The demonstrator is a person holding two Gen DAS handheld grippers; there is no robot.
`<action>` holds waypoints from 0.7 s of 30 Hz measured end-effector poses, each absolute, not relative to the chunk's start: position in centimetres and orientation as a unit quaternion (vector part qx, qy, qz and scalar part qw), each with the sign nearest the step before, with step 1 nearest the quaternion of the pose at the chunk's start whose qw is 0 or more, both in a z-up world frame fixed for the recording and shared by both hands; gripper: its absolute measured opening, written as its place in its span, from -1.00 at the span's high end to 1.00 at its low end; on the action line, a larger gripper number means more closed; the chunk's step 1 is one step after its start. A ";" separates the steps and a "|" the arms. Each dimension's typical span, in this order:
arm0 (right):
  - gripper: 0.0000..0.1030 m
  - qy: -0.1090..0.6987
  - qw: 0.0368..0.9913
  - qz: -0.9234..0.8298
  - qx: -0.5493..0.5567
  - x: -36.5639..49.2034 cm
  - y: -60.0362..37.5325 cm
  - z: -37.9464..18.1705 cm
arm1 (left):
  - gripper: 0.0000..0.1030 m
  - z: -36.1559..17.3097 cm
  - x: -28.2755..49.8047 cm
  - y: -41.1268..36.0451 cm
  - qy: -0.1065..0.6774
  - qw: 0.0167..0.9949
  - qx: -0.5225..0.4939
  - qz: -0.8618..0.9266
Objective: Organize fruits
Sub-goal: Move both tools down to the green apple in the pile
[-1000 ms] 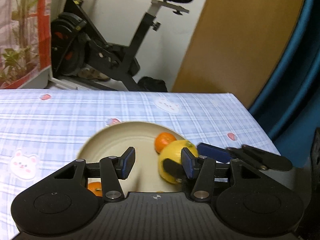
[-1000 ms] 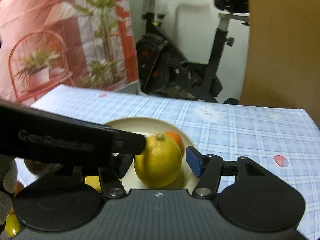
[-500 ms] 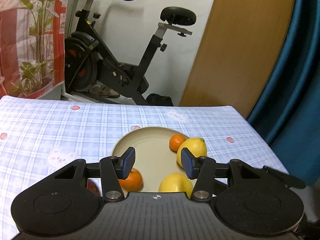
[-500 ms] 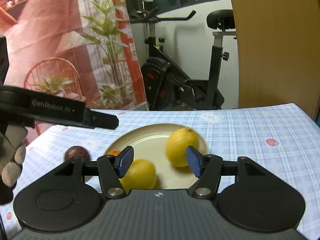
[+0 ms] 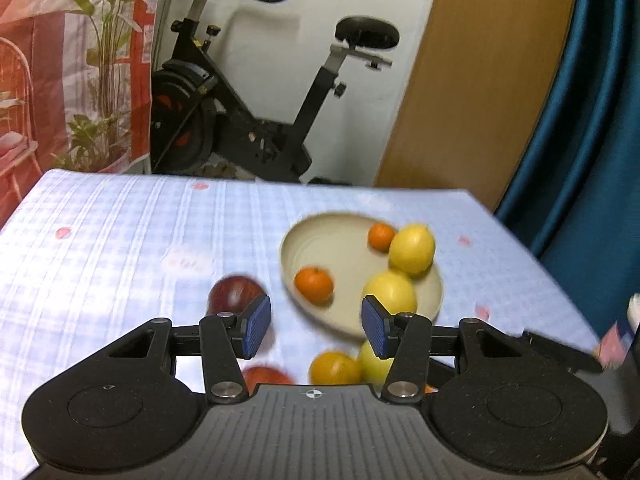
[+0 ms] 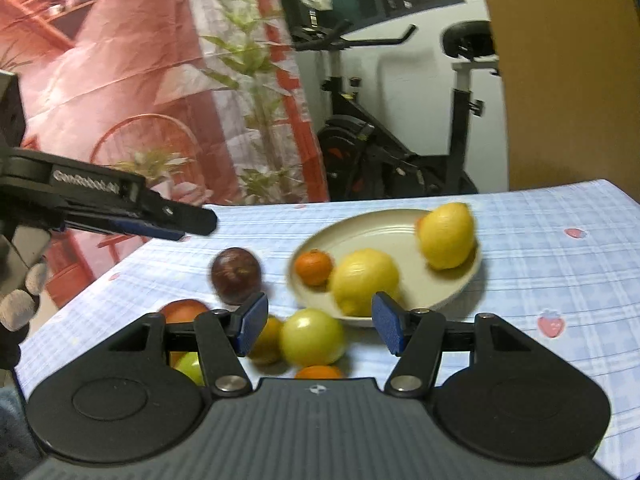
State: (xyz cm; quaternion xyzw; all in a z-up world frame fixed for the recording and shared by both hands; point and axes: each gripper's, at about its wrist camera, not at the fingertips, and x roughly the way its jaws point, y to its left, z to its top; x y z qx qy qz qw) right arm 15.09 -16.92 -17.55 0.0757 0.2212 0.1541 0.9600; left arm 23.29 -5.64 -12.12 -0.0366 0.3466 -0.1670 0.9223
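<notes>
Two views, one plate [image 5: 308, 236]; only our right wrist shows a gloved hand [image 6: 18, 300].
Plate holds two lemons [image 6: 446, 236], two tangerines [image 5: 314, 284]; both grippers [image 5: 316, 324] [image 6: 320, 322] gape empty.

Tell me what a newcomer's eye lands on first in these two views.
The beige plate on the blue checked tablecloth, holding two bright lemons and small oranges. More fruit sits loose on the cloth nearer the cameras, notably a dark red apple left of the plate and a green apple. Behind the table stands a black exercise bike.
</notes>
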 end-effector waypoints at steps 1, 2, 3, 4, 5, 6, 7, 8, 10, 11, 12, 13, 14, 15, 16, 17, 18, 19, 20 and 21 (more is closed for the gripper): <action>-0.19 0.219 0.960 0.164 0.068 14.7 -16.3 -17.5 | -0.02 -12.2 22.9 -5.5 0.350 0.922 -0.033 -0.160; -0.19 0.217 0.959 0.173 0.061 14.5 -15.7 -17.4 | -0.01 -12.3 22.3 -5.1 0.350 0.923 -0.037 -0.157; -0.19 0.217 0.957 0.183 0.054 14.3 -15.2 -17.4 | -0.02 -12.4 21.9 -4.9 0.349 0.923 -0.044 -0.157; -0.19 0.219 0.955 0.194 0.048 14.0 -14.4 -17.6 | -0.02 -12.4 21.3 -4.6 0.348 0.923 -0.052 -0.157; -0.19 0.222 0.953 0.204 0.041 13.8 -13.8 -17.7 | -0.02 -12.5 20.8 -4.4 0.347 0.923 -0.057 -0.156; -0.18 0.226 0.951 0.211 0.033 13.7 -13.2 -18.0 | -0.02 -12.6 20.4 -4.2 0.346 0.924 -0.061 -0.154; -0.19 0.231 0.948 0.217 0.026 13.6 -12.7 -18.3 | -0.02 -12.8 19.7 -4.1 0.343 0.925 -0.065 -0.153; -0.19 0.237 0.945 0.225 0.022 13.6 -12.2 -18.7 | -0.02 -13.0 19.1 -3.9 0.340 0.926 -0.070 -0.151; -0.18 0.251 0.939 0.234 0.018 13.6 -11.6 -19.4 | -0.01 -13.4 18.3 -3.8 0.339 0.926 -0.077 -0.147; -0.18 0.255 0.937 0.238 0.014 13.6 -11.2 -19.6 | -0.01 -13.6 18.0 -3.7 0.342 0.925 -0.079 -0.148; -0.18 0.257 0.936 0.240 0.010 13.6 -10.9 -19.9 | -0.01 -13.9 17.7 -3.8 0.346 0.923 -0.079 -0.151; -0.18 0.259 0.935 0.243 0.005 13.5 -10.6 -20.2 | -0.01 -14.2 17.6 -3.9 0.350 0.920 -0.080 -0.155; -0.18 0.261 0.934 0.245 0.001 13.7 -10.3 -20.3 | -0.01 -14.4 17.5 -4.0 0.354 0.918 -0.080 -0.159; -0.18 0.262 0.933 0.246 -0.003 13.8 -10.1 -20.4 | -0.01 -14.7 17.4 -4.0 0.358 0.916 -0.081 -0.163; -0.18 0.263 0.933 0.246 -0.006 14.0 -9.9 -20.7 | -0.01 -15.0 17.5 -4.1 0.363 0.913 -0.083 -0.166; -0.18 0.265 0.932 0.247 -0.010 14.1 -9.6 -20.8 | 0.00 -15.3 17.6 -4.2 0.370 0.910 -0.085 -0.166; -0.18 0.266 0.931 0.249 -0.013 14.2 -9.3 -21.0 | 0.02 -15.6 17.6 -4.2 0.375 0.908 -0.088 -0.165; -0.18 0.267 0.931 0.250 -0.017 14.4 -9.1 -21.2 | 0.04 -15.9 17.6 -4.2 0.379 0.906 -0.093 -0.166; -0.18 0.267 0.930 0.250 -0.021 14.6 -9.0 -21.3 | 0.12 -16.2 17.7 -4.2 0.384 0.902 -0.100 -0.167; -0.18 0.268 0.930 0.251 -0.024 14.9 -8.7 -21.4 | 0.14 -16.4 17.7 -4.1 0.388 0.900 -0.105 -0.168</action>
